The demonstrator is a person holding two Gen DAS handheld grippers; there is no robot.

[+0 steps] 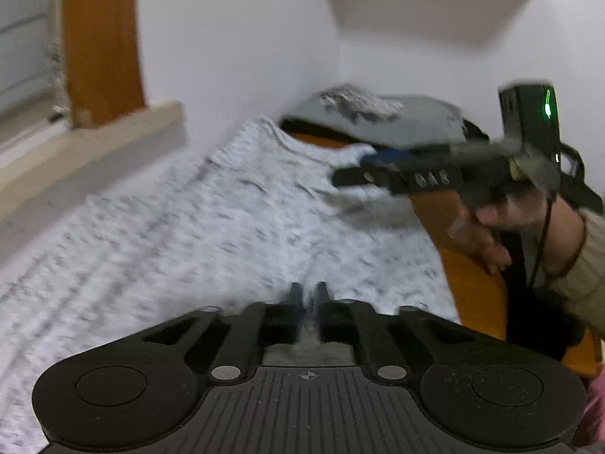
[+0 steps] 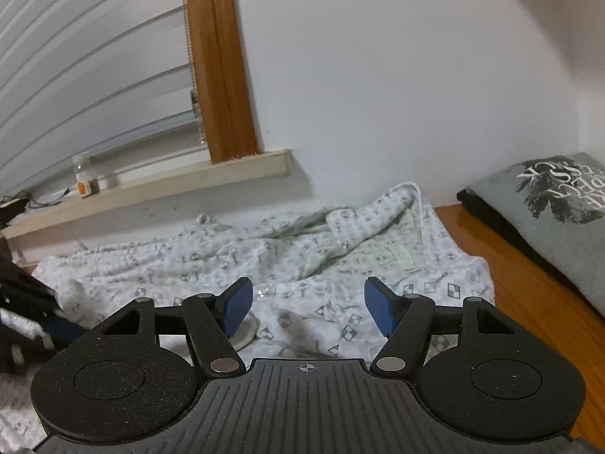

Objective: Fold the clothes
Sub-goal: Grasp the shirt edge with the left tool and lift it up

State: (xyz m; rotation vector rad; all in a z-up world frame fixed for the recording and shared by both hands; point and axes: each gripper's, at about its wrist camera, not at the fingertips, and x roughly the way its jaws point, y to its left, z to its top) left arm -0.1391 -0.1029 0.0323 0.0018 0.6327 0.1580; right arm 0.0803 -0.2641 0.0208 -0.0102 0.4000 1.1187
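The patterned garment [image 2: 264, 261] was spread on the wooden surface [image 2: 529, 287]. The left gripper [image 1: 308, 295] was closed, apparently pinching its fabric (view blurred). The right gripper [image 2: 308, 302] was held open above it.

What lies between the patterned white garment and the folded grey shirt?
A bare strip of orange wooden tabletop separates the garment from the grey shirt, clearest in the right wrist view.
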